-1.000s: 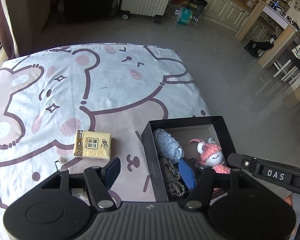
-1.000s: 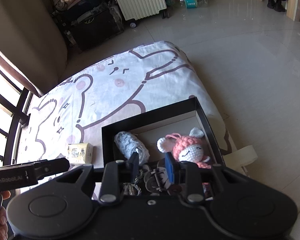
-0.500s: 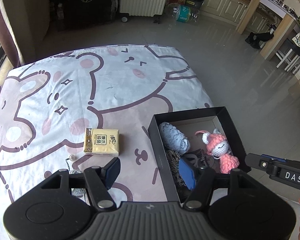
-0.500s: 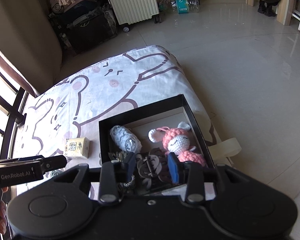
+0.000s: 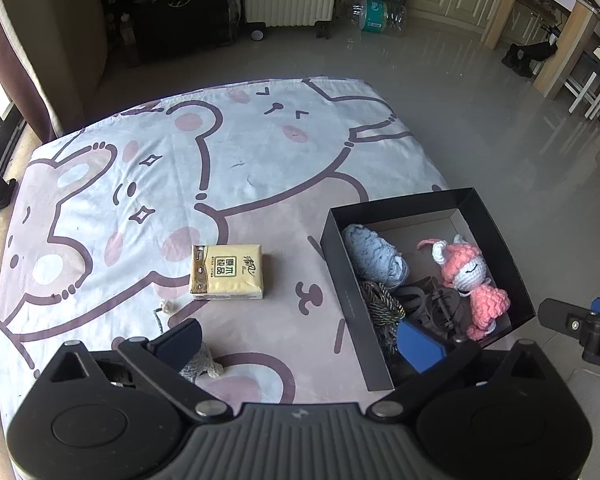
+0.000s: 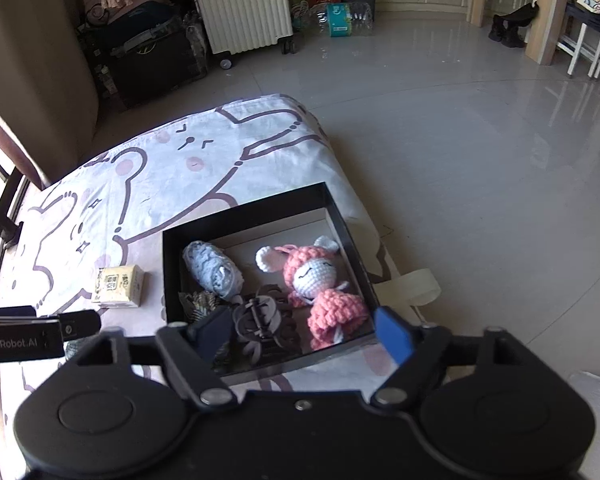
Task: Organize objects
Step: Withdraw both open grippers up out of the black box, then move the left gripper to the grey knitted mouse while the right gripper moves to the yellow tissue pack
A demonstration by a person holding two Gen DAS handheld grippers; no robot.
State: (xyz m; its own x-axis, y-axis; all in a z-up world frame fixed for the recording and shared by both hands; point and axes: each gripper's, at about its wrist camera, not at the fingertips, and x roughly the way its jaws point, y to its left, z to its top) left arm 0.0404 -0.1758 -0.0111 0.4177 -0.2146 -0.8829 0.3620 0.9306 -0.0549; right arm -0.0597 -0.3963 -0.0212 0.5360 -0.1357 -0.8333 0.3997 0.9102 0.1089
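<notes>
One black box [image 5: 384,204] holds four things, namely one blue-grey yarn roll [image 5: 374,258], one pink crocheted doll [image 5: 470,276], one dark hair claw [image 6: 256,320] and one braided cord bundle [image 5: 380,306], while one tissue pack [image 5: 227,271] and one small grey knitted piece [image 5: 200,364] lie outside on the bed [image 5: 100,200].

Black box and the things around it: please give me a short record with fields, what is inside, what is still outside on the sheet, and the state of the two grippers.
container: black box, open top, at the sheet's edge
inside: blue yarn roll, pink crochet doll, dark hair clips, striped cord bundle
outside on sheet: yellow tissue pack, small grey knitted item
left gripper: open, empty
right gripper: open, empty, above the box
</notes>
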